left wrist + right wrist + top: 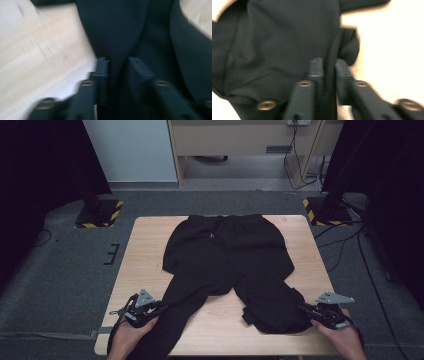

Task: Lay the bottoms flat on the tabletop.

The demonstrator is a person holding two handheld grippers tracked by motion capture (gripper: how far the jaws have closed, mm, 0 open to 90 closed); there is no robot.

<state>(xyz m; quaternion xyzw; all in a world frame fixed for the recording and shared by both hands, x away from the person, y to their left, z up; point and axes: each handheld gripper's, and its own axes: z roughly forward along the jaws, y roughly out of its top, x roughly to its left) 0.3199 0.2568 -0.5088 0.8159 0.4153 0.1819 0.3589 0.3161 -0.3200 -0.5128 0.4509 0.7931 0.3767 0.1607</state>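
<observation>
Two grippers work a pair of black trousers (227, 257) spread flat on the wooden counter (145, 250), waistband at the far edge, legs running toward the person. At the left, the left gripper (159, 308) has its fingers (101, 72) clenched on a fold of the left leg, which trails off the near edge. At the right, the right gripper (306, 309) pinches the bunched, doubled-back hem of the other leg, fingers (317, 72) closed on cloth. Soft, light and limp, the fabric will likely sag and slip unless taken at hems or seams. No containers are present.
</observation>
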